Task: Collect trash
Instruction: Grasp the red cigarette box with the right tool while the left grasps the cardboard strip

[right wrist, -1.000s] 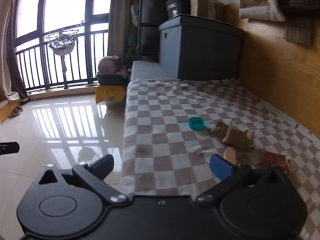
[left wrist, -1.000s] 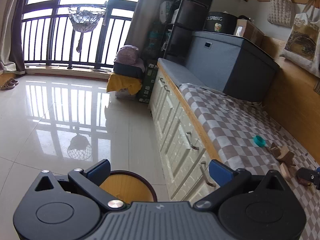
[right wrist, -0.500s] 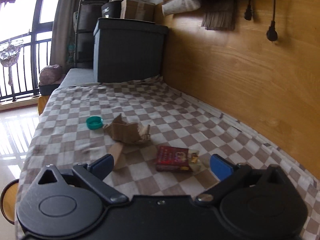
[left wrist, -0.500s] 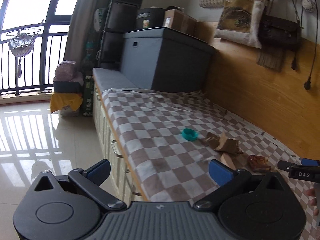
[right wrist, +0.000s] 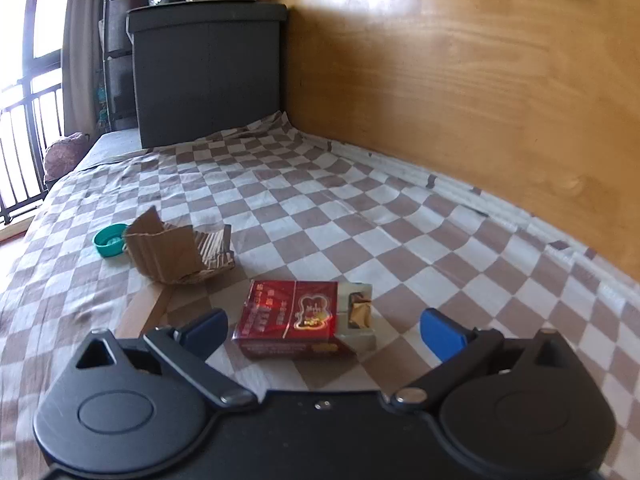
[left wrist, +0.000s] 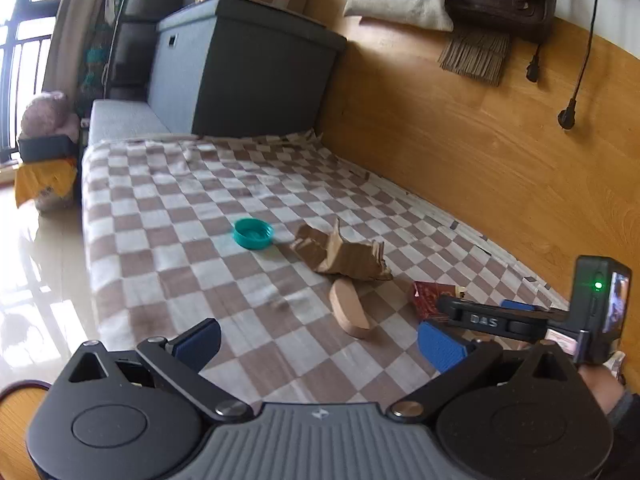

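Note:
Trash lies on the checked blanket [left wrist: 168, 216]: a teal cap [left wrist: 253, 233], crumpled brown cardboard [left wrist: 340, 256], a flat tan oval piece [left wrist: 350, 309] and a red cigarette pack [right wrist: 296, 318] with its lid open. My right gripper [right wrist: 325, 330] is open, low over the blanket, with the pack between and just ahead of its blue pads. In the left wrist view the right gripper [left wrist: 474, 308] partly hides the red pack [left wrist: 430, 298]. My left gripper [left wrist: 320, 342] is open and empty, hovering short of the tan piece.
A round bin [left wrist: 16, 404] with a dark rim shows at the lower left, beside the bed on the floor. A grey storage box [left wrist: 248, 68] stands at the bed's far end. The wooden wall [left wrist: 480, 160] runs along the right. A hand [left wrist: 600, 384] holds the right gripper.
Both views have swung from the floor and window onto the bed. The right gripper has come down close to the red pack, and the left gripper has neared the cardboard and tan piece.

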